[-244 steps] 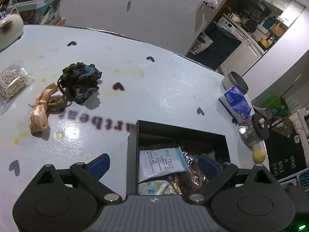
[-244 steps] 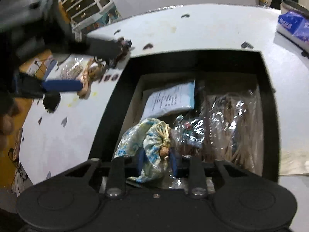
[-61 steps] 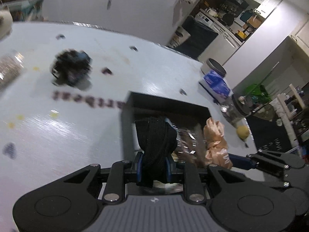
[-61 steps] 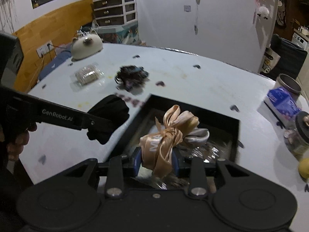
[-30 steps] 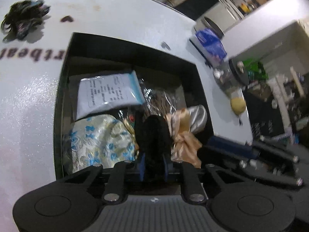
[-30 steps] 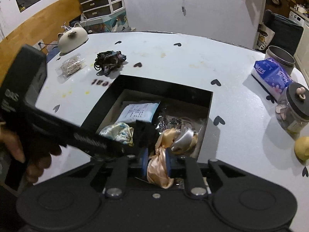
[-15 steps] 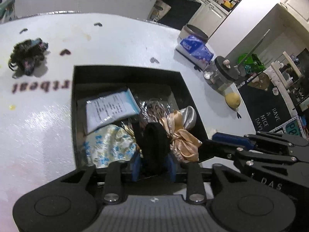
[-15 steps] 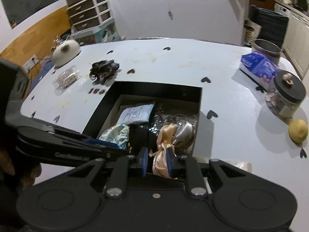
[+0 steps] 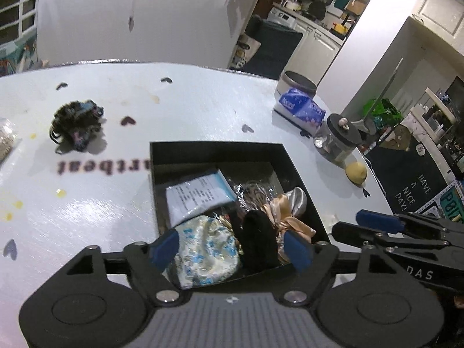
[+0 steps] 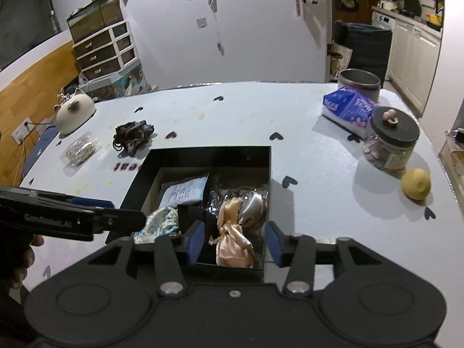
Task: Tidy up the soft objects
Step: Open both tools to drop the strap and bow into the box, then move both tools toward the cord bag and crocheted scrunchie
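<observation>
The black box (image 10: 203, 156) is seen set into the pale surface (image 10: 232, 116), holding the soft things. Nearest, the left gripper (image 9: 229, 245) is tilted steeply down over the box's near edge, its blue-padded fingers (image 9: 163, 245) spreading apart; a black fabric roll (image 9: 258, 240) stands between them in view, untouched by either pad. Beside the roll lie a floral pouch (image 9: 206, 249) on the left and a peach satin ribbon (image 9: 290, 220) on the right. The right gripper (image 10: 233, 242) is likewise angled down over the box's near right corner, its fingers (image 10: 195, 239) opening, with the peach satin ribbon lying loose in the box between them and clear of both pads. Part of a hand (image 10: 17, 261) is seen at the left edge of the right wrist view, behind the left gripper's body. Farther into the box lie a white printed packet (image 10: 185, 191) and crinkled clear wrapping (image 10: 232, 191). Beyond the box, on the surface, a dark scrunchie bundle (image 10: 133, 137) and a small clear bag (image 10: 79, 150) are left out. To the right stand a lidded glass jar (image 10: 391, 142), a yellow fruit (image 10: 416, 184) and a tissue pack (image 10: 348, 107).
</observation>
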Demonstrator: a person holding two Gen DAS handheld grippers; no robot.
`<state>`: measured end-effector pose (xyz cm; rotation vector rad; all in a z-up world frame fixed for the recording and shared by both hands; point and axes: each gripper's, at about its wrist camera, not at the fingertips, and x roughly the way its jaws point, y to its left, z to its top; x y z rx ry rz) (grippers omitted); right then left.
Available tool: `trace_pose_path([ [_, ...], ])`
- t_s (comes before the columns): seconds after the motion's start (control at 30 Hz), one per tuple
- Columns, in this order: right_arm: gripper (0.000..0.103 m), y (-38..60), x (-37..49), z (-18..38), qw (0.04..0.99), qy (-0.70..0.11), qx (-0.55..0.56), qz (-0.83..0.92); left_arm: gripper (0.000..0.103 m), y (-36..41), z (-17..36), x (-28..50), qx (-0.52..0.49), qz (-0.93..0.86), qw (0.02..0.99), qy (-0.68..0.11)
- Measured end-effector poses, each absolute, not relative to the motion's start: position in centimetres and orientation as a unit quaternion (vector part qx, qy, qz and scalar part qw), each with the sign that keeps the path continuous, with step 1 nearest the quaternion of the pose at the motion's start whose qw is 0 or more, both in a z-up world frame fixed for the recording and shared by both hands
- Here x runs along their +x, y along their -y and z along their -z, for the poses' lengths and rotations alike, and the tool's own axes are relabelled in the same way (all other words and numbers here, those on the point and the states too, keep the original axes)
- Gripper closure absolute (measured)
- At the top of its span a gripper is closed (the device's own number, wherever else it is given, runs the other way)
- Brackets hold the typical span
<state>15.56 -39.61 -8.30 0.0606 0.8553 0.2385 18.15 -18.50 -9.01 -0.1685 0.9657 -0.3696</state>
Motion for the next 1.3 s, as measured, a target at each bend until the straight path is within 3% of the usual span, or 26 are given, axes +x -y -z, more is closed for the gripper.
trace_pose_path([
  [0.23, 0.038, 39.1, 14.2, 7.6, 0.916, -0.390, 0.032, -0.087, 0.000, 16.7, 8.1, 17.3, -0.067, 0.174, 0.879, -0.439],
  [0.5, 0.020, 38.1, 12.5, 6.7, 0.930, -0.362, 0.046, -0.037, 0.000, 14.1, 6.9, 16.8, -0.059, 0.181, 0.891, -0.412],
  [0.63, 0.000, 37.1, 11.9, 6.2, 0.938, -0.342, 0.044, -0.017, 0.000, 12.8, 6.6, 16.7, -0.056, 0.188, 0.894, -0.403],
  [1.3, 0.000, 27.9, 12.9, 5.7, 0.946, -0.320, 0.057, 0.013, 0.000, 0.7, 5.4, 17.4, -0.056, 0.143, 0.920, -0.362],
])
